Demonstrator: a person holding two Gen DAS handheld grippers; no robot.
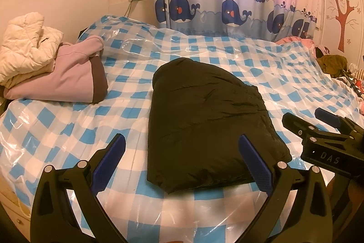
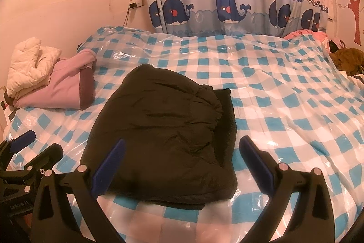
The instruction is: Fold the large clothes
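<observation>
A black padded jacket lies folded into a compact bundle on the bed, which is covered by a blue-and-white checked sheet under clear plastic. My left gripper is open just short of the bundle's near edge, its blue pads either side of the near left corner, holding nothing. My right gripper is open too, over the bundle's near right part, empty. The right gripper also shows at the right edge of the left wrist view, and the left gripper at the left edge of the right wrist view.
A folded pink garment with a cream quilted jacket on top is stacked at the bed's far left. A whale-print curtain hangs behind. An olive-brown cloth lies at the far right.
</observation>
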